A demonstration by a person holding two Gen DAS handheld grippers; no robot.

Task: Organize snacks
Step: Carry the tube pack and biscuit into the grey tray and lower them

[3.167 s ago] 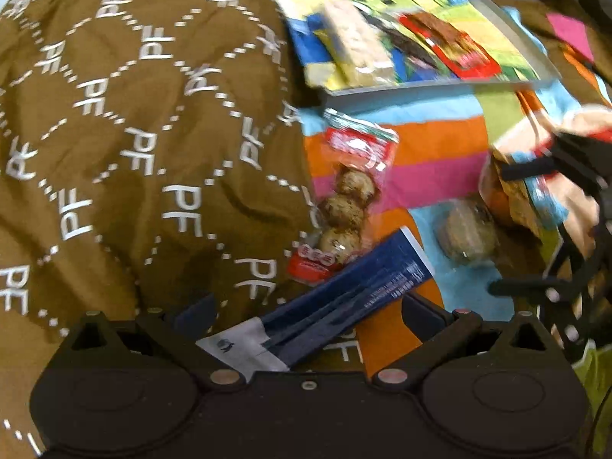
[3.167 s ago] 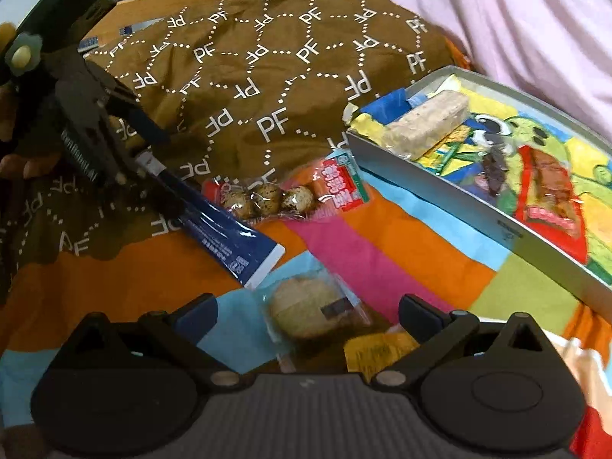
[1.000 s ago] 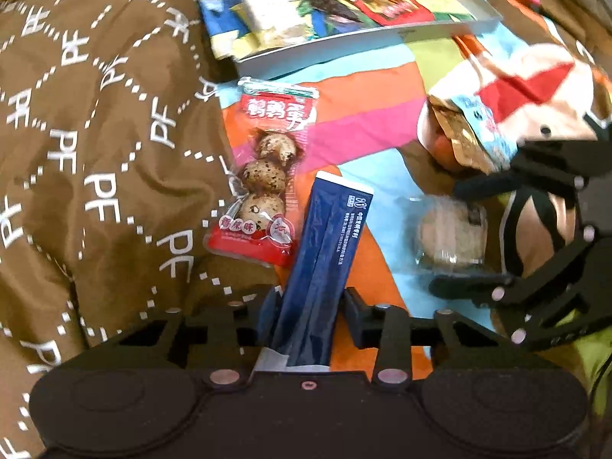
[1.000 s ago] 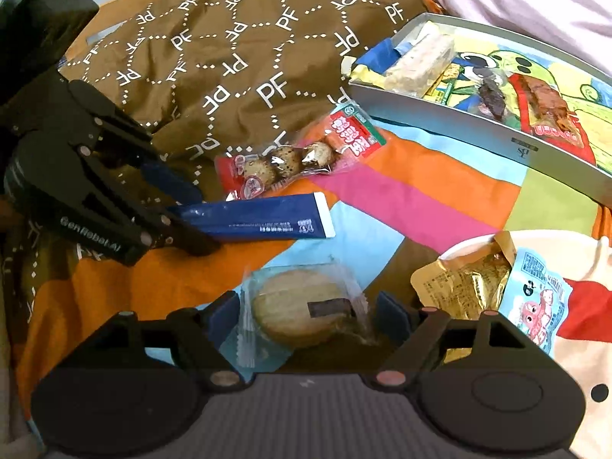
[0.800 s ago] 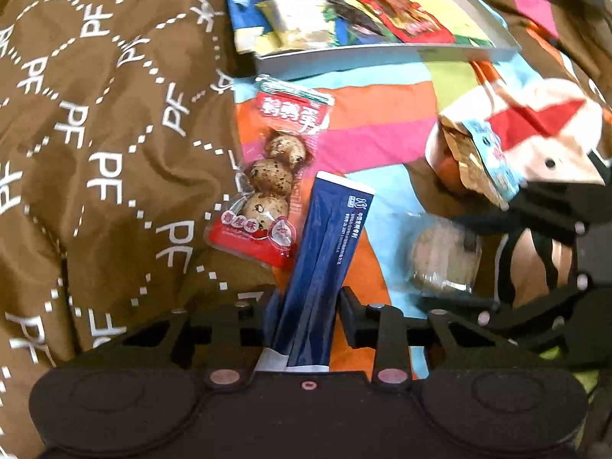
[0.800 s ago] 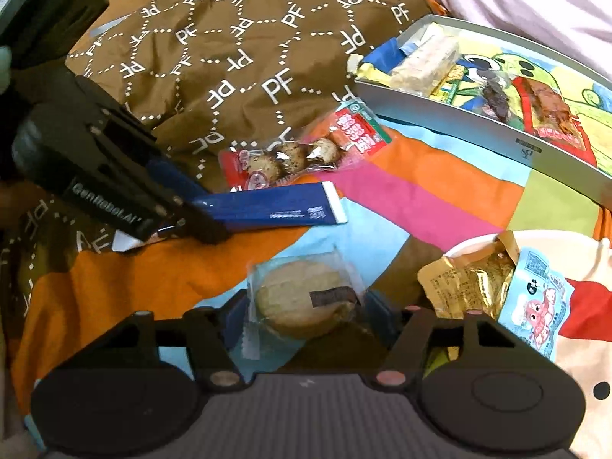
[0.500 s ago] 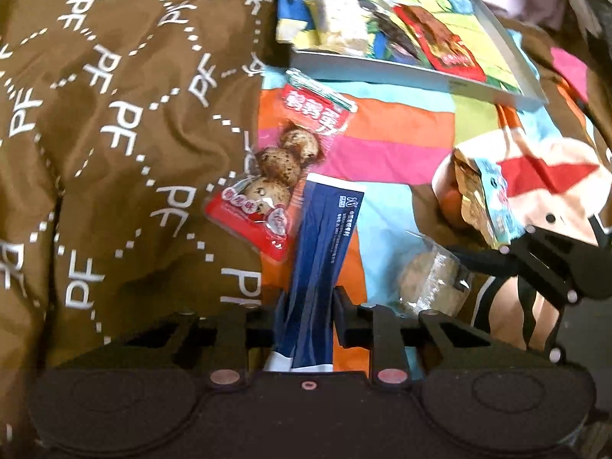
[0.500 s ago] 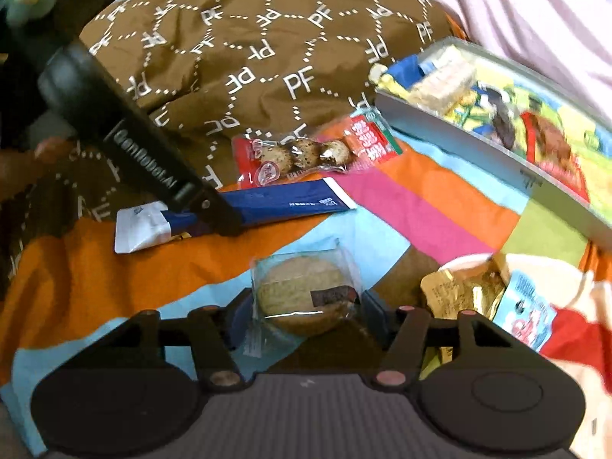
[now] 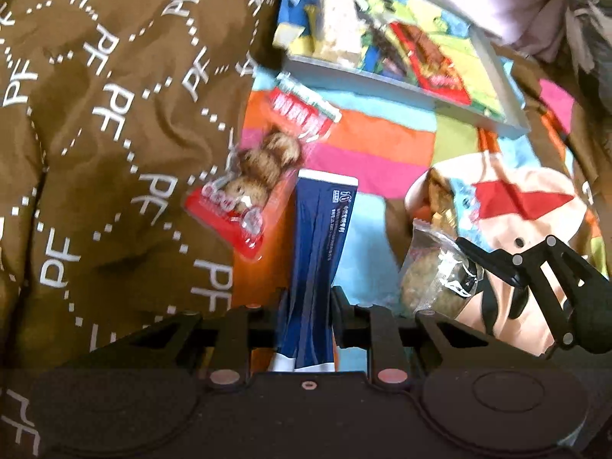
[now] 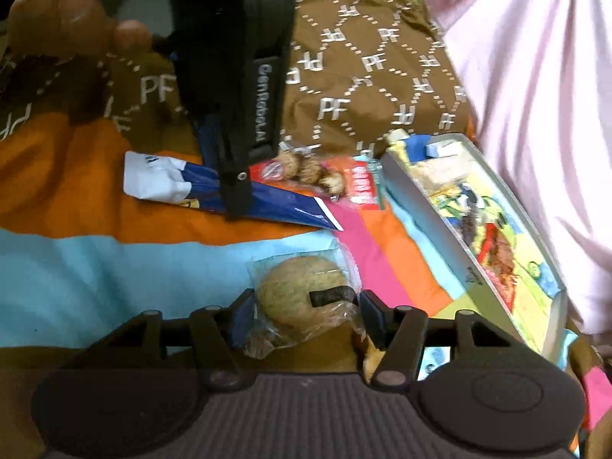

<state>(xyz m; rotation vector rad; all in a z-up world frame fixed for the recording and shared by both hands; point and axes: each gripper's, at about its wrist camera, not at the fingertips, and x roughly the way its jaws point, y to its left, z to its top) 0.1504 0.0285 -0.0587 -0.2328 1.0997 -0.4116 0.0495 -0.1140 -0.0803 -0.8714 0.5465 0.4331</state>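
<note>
Left gripper (image 9: 308, 298) is clamped on the near end of a blue sachet (image 9: 319, 252), its jaws having just closed in on the pack, which runs away from the camera over the striped blanket (image 9: 367, 145). Right gripper (image 10: 302, 313) grasps a wrapped cookie (image 10: 306, 298); its jaws too have just been closing, and both pads press the clear wrapper. From the left wrist view that cookie (image 9: 424, 275) sits at the right, just beside the sachet, pinched between the other tool's black fingers (image 9: 482, 264). A red egg pack (image 9: 264, 176) lies touching the sachet's far left side, half on the brown quilt (image 9: 114, 114) printed with white letters. Farther off stands a shallow grey tray (image 9: 493, 65) with a cartoon-printed floor, holding a pale bar, a red packet and other snacks. A gold pouch (image 9: 440, 195) rests at the right on a cream cushion with a red patch (image 9: 516, 199). Pink cloth (image 10: 535, 76) rises behind the tray. A hand (image 10: 65, 19) grips the left tool's handle, seen from the right wrist.
</note>
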